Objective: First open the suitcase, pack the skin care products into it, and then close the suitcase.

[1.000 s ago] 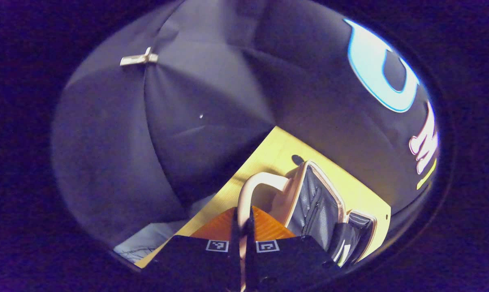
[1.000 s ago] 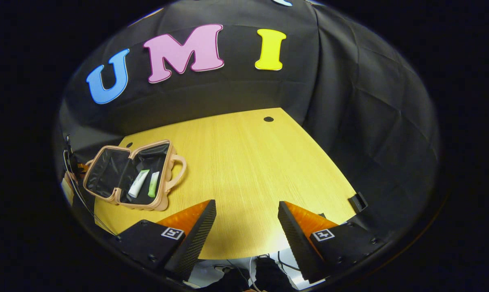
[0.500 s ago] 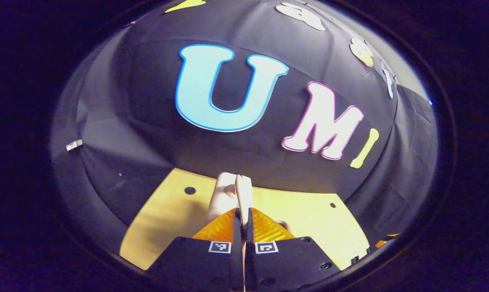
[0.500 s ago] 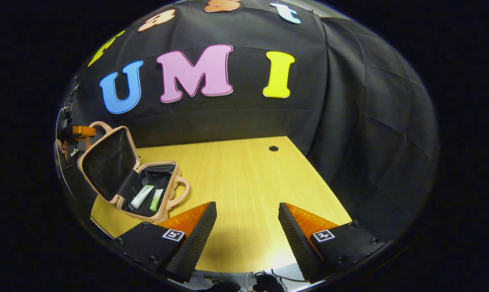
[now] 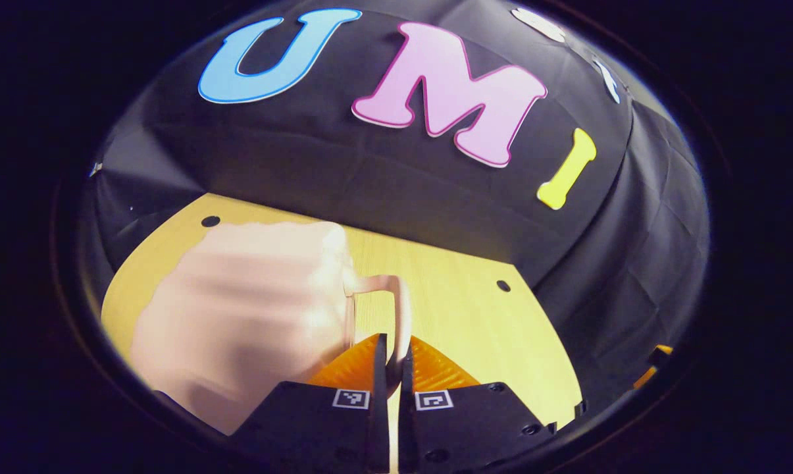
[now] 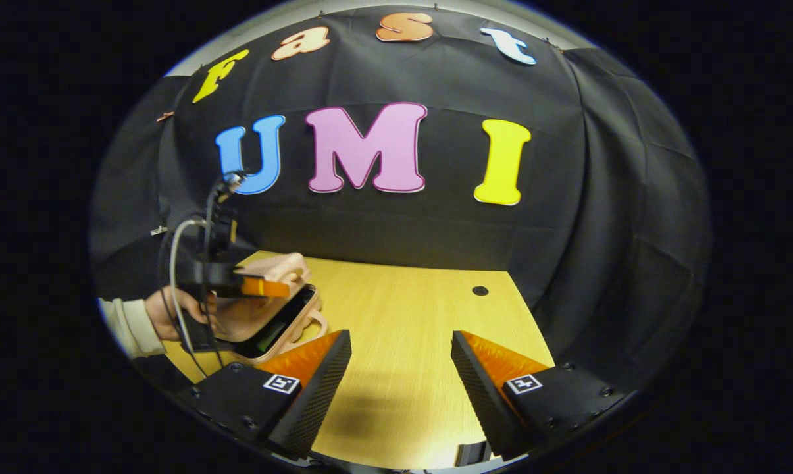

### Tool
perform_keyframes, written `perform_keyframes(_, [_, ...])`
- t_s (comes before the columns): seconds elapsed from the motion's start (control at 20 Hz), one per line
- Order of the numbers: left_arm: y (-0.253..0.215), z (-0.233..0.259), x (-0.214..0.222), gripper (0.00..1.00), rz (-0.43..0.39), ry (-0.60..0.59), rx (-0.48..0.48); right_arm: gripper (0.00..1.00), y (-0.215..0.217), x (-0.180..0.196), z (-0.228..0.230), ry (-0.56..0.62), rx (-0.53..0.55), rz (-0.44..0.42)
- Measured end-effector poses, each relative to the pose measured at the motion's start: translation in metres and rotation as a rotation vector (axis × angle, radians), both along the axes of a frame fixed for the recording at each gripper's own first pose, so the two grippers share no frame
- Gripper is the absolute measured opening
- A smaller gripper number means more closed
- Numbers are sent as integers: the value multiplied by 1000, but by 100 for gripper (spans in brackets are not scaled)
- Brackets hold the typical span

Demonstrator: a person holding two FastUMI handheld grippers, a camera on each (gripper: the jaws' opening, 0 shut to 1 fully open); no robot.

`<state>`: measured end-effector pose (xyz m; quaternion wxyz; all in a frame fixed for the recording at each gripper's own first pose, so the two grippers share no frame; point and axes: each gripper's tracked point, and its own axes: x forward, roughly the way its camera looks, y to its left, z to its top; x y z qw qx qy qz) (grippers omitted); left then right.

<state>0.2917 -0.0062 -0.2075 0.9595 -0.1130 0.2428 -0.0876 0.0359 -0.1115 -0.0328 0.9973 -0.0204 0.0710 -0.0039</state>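
The pink suitcase (image 6: 274,266) lies at the table's left side, its lid tilted low over the base with a narrow gap left. Through that gap a bit of a green skin care tube (image 6: 265,327) shows against the dark lining. My left gripper (image 5: 391,368) is shut on the lid's handle (image 5: 396,306); the lid's outer shell (image 5: 238,309) is blurred just to the left of it. In the right gripper view the left gripper (image 6: 241,287) sits on the lid, held by a hand (image 6: 169,311). My right gripper (image 6: 399,368) hovers open over bare table, right of the suitcase.
The yellow wooden table (image 6: 403,316) has a small cable hole (image 6: 480,290) near its back edge. Black cloth walls close it in behind and to the right. A cable (image 6: 176,263) loops from the left gripper.
The left gripper has swung the lid by its handle from lying flat open, through upright, down to nearly over the base. The right gripper stayed open and tilted upward a little.
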Motion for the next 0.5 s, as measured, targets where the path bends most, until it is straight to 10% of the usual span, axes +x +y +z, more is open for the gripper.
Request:
perform_keyframes(0.35, [-27, -32, -9, 35, 32, 12, 112, 97, -19, 9, -3, 9, 42, 70])
perform_keyframes(0.45, [-25, 8, -21, 65, 53, -97, 111, 97, -13, 10, 2, -1, 51, 80])
perform_keyframes(0.5, [-21, 32, -37, 96, 59, -169, 116, 98, -12, 10, 7, -12, 48, 79])
